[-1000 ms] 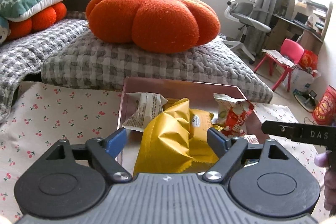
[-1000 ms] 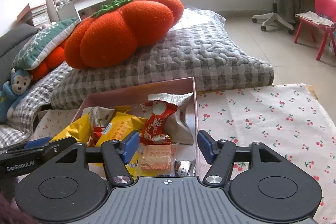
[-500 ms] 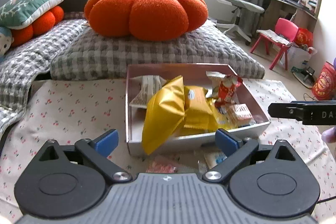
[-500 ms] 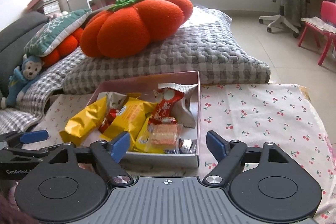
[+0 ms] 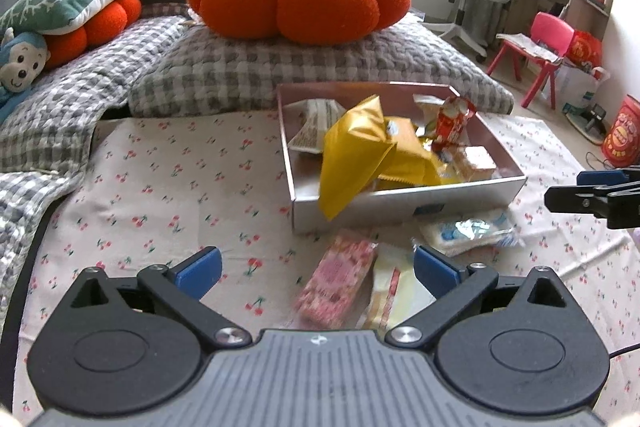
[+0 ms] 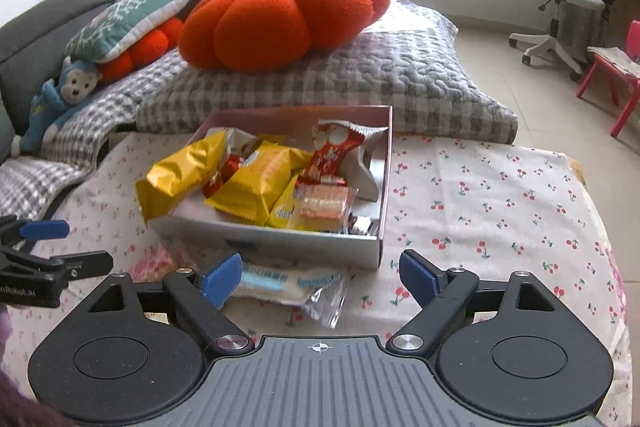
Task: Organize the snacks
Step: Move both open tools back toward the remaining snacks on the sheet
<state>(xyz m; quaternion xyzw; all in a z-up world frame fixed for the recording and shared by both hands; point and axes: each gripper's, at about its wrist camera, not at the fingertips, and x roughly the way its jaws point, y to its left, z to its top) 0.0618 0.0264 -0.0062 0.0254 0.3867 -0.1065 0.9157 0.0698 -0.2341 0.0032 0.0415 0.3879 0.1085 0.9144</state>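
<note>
Both grippers shown between placements, above a table covered with a cherry-print cloth (image 5: 168, 183). The left gripper (image 5: 316, 271) has its jaws opening, spread wide, with nothing pressed between the pads; the pink wrapped snack (image 5: 336, 285) and a pale yellow packet (image 5: 394, 301) lie on the cloth beneath the gap. The right gripper (image 6: 320, 277) likewise has its jaws opening and grips nothing; a clear-wrapped white and blue snack (image 6: 280, 285) lies on the cloth under its left fingertip, just in front of the box.

The snack box (image 5: 404, 205), open-topped, sits mid-table and is already heaped: a large yellow bag (image 5: 352, 159) droops over its near wall, with a red wrapper (image 6: 332, 155), further yellow packs and a clear pack of biscuits (image 6: 324, 203) behind it.

Step in hand, as judged: release completed, the next loose snack being selected. 3 packets remain outside the box, though motion blur makes their exact outlines uncertain.

The next move calls for lowering 1 gripper squarely over a flat packet, closing on its edges without crushing it, then lifting it clear of the near wall into the remaining free space.
</note>
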